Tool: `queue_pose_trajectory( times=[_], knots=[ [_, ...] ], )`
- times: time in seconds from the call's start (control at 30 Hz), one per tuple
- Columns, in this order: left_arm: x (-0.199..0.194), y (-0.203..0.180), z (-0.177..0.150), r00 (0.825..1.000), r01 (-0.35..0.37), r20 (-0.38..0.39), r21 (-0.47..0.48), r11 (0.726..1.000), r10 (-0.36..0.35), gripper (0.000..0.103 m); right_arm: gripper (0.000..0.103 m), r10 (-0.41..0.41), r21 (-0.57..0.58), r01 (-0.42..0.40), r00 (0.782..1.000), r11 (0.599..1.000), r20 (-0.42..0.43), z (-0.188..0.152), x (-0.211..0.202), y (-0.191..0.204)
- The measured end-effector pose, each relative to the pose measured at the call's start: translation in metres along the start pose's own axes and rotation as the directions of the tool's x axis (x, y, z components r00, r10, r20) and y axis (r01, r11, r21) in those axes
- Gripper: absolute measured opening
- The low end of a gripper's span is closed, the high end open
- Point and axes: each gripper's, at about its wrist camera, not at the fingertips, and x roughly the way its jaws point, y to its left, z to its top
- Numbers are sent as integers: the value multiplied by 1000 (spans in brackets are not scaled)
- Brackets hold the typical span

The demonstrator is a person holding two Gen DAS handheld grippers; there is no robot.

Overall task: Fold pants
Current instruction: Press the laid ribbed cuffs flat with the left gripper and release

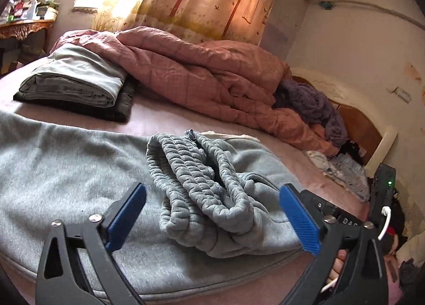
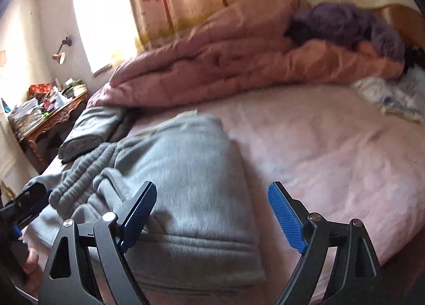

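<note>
Grey fleece pants lie folded on the pink bed, their ribbed elastic waistband bunched on top. My left gripper is open wide just above them, its blue pads either side of the waistband and clear of the cloth. In the right wrist view the pants form a folded slab with the waistband at the left. My right gripper is open over the slab's near right corner, nothing pressed between its pads. Part of the left gripper's black body shows at the far left edge.
A stack of folded grey and dark clothes sits at the back left of the bed. A crumpled pink quilt and a purple blanket fill the far side. Bare pink sheet lies right of the pants. A cluttered wooden table stands beside the bed.
</note>
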Motion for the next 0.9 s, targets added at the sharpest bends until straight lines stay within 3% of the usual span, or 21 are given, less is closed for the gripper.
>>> queue_pose_trajectory(
  times=[0.17,0.23,0.27,0.3,0.37,0.47,0.6,0.7,0.8,0.9],
  knots=[
    [32,2,-5,993,-76,-99,-60,995,70,102,87,111,104,-106,993,989,-45,-7,12,-19],
    [42,2,-7,992,-57,-120,-75,996,47,99,87,153,149,-142,986,979,-64,-10,17,-26],
    [46,2,-7,991,-47,-127,-85,995,36,90,87,163,161,-149,984,976,-73,-12,21,-26],
    [46,1,-7,991,-78,-119,-91,993,67,85,87,166,164,-152,983,975,-75,-13,22,-26],
    [40,-2,-5,992,-111,-72,-73,991,106,58,87,166,164,-152,983,975,-73,-13,23,-24],
    [29,-14,0,987,-155,-30,5,988,155,45,87,147,137,-137,987,981,-69,-13,23,-17],
    [1,-32,9,966,-245,107,71,967,237,43,87,110,62,-107,993,992,-31,-9,12,-1],
    [-23,-34,24,952,-266,190,118,957,241,43,87,116,15,-116,993,993,25,-6,-3,15],
    [-34,-18,34,947,-274,200,100,957,250,43,87,117,-30,-116,992,993,53,-2,-11,29],
    [-31,6,31,948,-290,153,58,955,279,43,87,93,-60,-91,995,994,32,-7,-4,39]
  ],
)
